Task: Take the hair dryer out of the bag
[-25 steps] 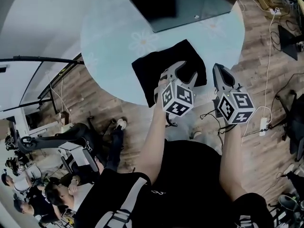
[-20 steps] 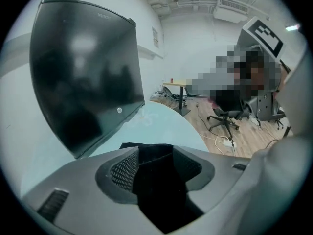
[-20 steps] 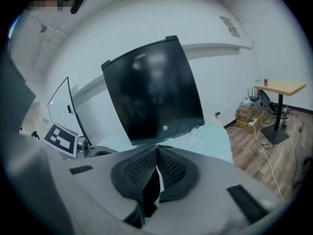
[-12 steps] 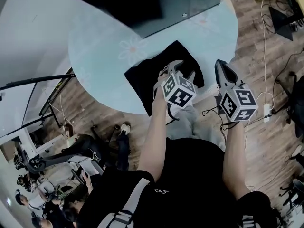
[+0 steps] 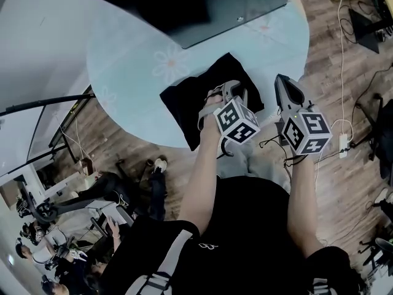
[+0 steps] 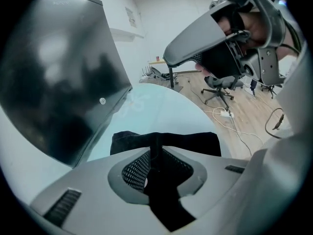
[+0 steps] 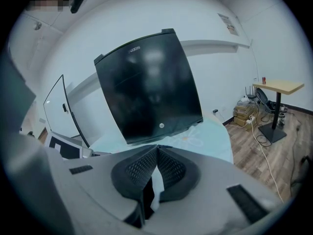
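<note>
Here, the black bag (image 5: 187, 100) is seen lying flat by the near edge of the round glass table (image 5: 123, 48), in front of a dark panel (image 5: 202, 5). A raised fold of its cloth is pinched by the jaws of the left gripper (image 5: 232, 94), which have just been closing. The right gripper (image 5: 284, 85) is held just past the table's near right edge, jaws pressed together on nothing. If only thin cloth is caught, the fold may slip free, or the whole bag may be dragged off the edge. The hair dryer is not seen; it is judged to be inside the soft, matte, slightly rumpled bag.
</note>
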